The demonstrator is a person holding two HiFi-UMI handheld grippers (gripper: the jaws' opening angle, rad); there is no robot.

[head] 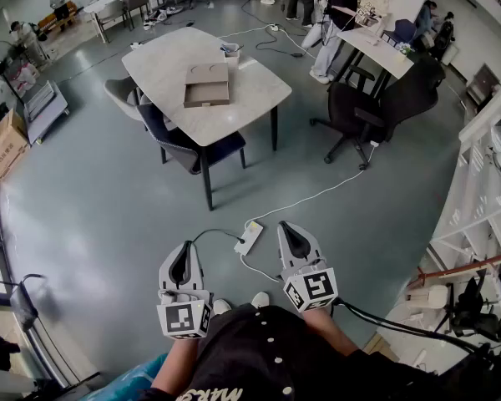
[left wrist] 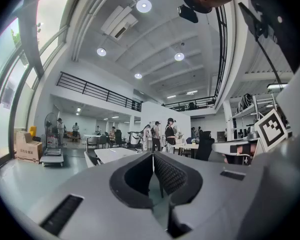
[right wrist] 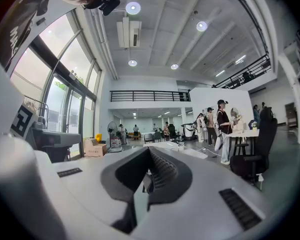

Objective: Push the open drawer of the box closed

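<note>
Two grippers hang low in front of the person, well apart from the desk [head: 255, 86] and over the grey floor [head: 92, 215]; the left gripper [head: 181, 263] has its fingers [left wrist: 166, 174] clenched together with nothing between them, and the right gripper [head: 293, 239] likewise has its fingers [right wrist: 162, 170] pressed tight on nothing. Both point forward toward the desk; a marker cube sits at the rear of each.

The box [head: 207, 86], flat and brown, lies near the middle of the pale desk, nearer its left edge than its right; its shallow drawer [head: 205, 98] shows open on the side toward the desk's near edge, though how far out it stands is too small to tell; neither gripper touches it. A small white object [head: 231, 53] sits at the desk's far right corner.

A dark blue chair [head: 188, 147] is tucked at the desk's near corner, and a grey chair [head: 119, 93] stands at its left edge; a black office chair [head: 363, 107] stands off to the right. On the floor just ahead of the grippers lies a white power strip [head: 249, 238] with its cable [head: 317, 195] running off to the right.
</note>
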